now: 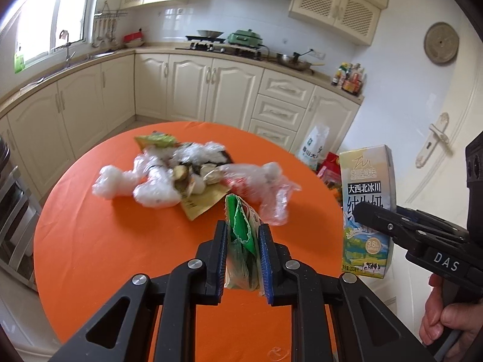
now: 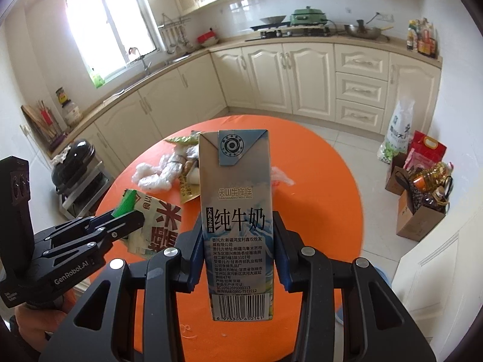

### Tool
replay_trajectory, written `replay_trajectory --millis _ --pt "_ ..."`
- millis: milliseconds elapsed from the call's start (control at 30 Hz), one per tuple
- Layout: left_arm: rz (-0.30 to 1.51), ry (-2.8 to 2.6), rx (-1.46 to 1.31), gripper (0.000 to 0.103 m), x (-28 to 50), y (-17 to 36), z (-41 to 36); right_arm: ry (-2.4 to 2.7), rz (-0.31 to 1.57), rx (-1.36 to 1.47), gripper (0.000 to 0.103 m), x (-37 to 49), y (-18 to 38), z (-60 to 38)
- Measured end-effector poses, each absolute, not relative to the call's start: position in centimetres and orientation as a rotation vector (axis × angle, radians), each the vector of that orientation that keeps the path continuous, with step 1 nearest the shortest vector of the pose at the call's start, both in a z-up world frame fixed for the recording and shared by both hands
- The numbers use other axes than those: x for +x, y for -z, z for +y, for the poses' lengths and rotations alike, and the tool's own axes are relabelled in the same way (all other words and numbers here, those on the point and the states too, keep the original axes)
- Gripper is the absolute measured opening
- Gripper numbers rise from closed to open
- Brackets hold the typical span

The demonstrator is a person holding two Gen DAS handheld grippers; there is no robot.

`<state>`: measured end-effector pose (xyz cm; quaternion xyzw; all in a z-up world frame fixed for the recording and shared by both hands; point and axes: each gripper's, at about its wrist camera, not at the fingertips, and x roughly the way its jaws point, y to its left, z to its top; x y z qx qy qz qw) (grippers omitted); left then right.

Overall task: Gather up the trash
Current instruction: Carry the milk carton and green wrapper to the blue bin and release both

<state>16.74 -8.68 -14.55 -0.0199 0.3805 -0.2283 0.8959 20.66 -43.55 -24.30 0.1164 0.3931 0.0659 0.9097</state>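
Note:
My left gripper (image 1: 242, 232) is shut on a crumpled green and white snack wrapper (image 1: 241, 241), held above the round orange table (image 1: 105, 256). In the right wrist view that wrapper (image 2: 154, 226) shows at the lower left, pinched in the left gripper (image 2: 126, 215). My right gripper (image 2: 238, 223) is shut on an upright milk carton (image 2: 237, 211), lifted off the table. The carton (image 1: 366, 199) also stands at the right of the left wrist view. A pile of trash (image 1: 181, 175) lies on the table's far half: crumpled clear plastic, shells, a tan paper packet.
Cream kitchen cabinets (image 2: 271, 78) run along the back and left walls. Bags and a cardboard box with bottles (image 2: 419, 187) stand on the floor at the right. A black appliance on a rack (image 2: 74, 163) sits left of the table. A white door (image 1: 437, 138) is at the right.

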Motion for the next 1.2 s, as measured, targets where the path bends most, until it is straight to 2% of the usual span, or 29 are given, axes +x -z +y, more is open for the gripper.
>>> replay_trajectory --millis 233,433,767,1000,1033,1067,1167,1200 --pt "0.766 0.615 0.015 0.015 16.7 12.9 -15.4 0.032 0.782 0.310 0.040 18.0 24.0 -51.0" --pt "0.811 0.767 0.071 0.015 17.4 14.3 -24.8 0.198 0.815 0.381 0.040 15.6 26.4 -58.9" --pt "1.028 0.899 0.288 0.016 20.8 24.1 -41.4 0.356 0.982 0.534 0.040 14.4 36.8 -69.6" --pt "1.178 0.896 0.392 0.017 25.0 30.5 -48.4 0.381 1.098 0.635 0.040 15.3 44.9 -73.8" --pt "1.192 0.892 0.413 0.019 25.5 31.1 -49.3 0.389 1.109 0.643 0.042 15.4 45.8 -74.1" --pt "1.198 0.884 0.428 0.021 25.8 31.3 -50.4 0.396 1.118 0.654 0.049 15.4 46.6 -74.4" --pt "1.204 0.877 0.472 0.021 25.7 31.6 -53.2 0.392 1.126 0.703 0.055 15.4 48.1 -75.1" --pt "1.199 0.873 0.490 0.026 25.2 31.5 -54.2 0.395 1.125 0.710 0.060 15.3 48.2 -75.4"
